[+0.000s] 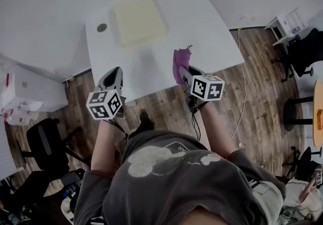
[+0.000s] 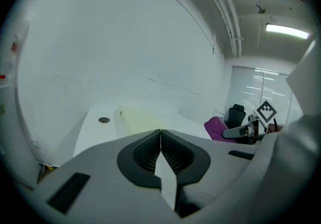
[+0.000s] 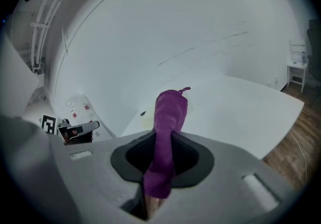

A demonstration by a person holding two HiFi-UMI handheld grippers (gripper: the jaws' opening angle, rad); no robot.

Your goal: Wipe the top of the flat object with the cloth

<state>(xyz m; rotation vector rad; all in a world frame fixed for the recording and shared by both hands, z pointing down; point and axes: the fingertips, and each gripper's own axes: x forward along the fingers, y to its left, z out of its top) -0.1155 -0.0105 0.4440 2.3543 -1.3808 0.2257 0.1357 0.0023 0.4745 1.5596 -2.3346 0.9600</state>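
A pale yellow flat slab [image 1: 138, 20] lies on the far left part of the white table [image 1: 212, 32]; it also shows faintly in the left gripper view as the slab [image 2: 143, 117]. My right gripper [image 1: 182, 71] is shut on a purple cloth [image 1: 180, 63] above the table's near edge. The cloth [image 3: 168, 122] sticks up from between the jaws in the right gripper view. My left gripper [image 1: 114, 75] hovers at the table's near left edge, its jaws pressed together with nothing between them. In the left gripper view the left gripper [image 2: 160, 132] points at the slab.
A small round metal cap [image 1: 102, 27] sits in the table left of the slab. White storage units [image 1: 28, 93] stand at the left, black office chairs [image 1: 48, 143] below them. A cable [image 1: 242, 88] runs over the wood floor at right.
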